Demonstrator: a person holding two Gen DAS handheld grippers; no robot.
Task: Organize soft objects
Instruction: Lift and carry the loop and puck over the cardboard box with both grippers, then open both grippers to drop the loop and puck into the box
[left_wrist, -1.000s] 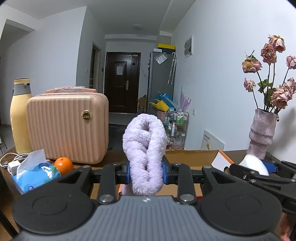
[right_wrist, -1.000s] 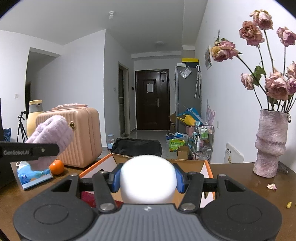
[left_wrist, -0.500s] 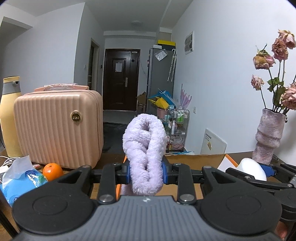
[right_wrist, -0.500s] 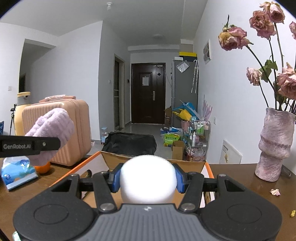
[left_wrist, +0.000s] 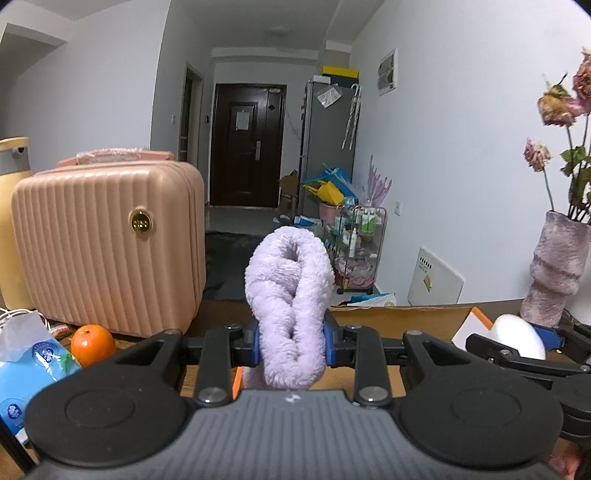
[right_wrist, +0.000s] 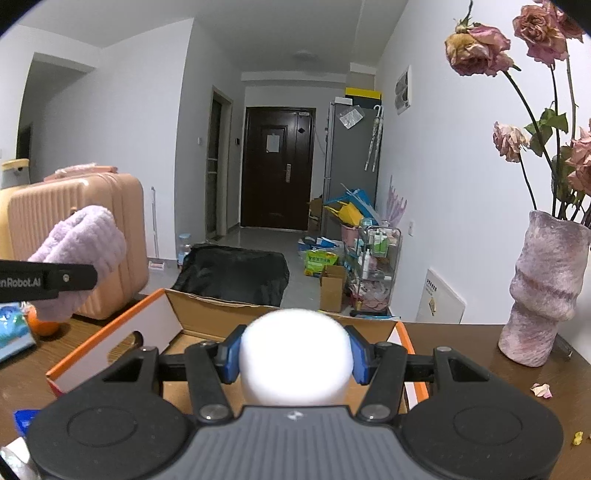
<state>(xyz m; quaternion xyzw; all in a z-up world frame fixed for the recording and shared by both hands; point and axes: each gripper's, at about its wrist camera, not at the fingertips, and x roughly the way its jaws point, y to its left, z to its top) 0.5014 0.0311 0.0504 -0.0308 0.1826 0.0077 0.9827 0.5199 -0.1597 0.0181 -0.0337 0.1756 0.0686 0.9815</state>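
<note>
My left gripper is shut on a fluffy lilac cloth, held upright above the near left edge of an open cardboard box. The cloth also shows at the left of the right wrist view. My right gripper is shut on a white soft ball, held above the box, whose orange-edged flaps stand open. The ball and right gripper show at the right of the left wrist view.
On the brown table: a pink ribbed case, an orange, a blue tissue pack, a yellow bottle at left; a pink vase with dried roses at right, petals nearby.
Both grippers have shifted a little to the right over the box, each still holding its object. The case and orange have slid leftward in the views.
</note>
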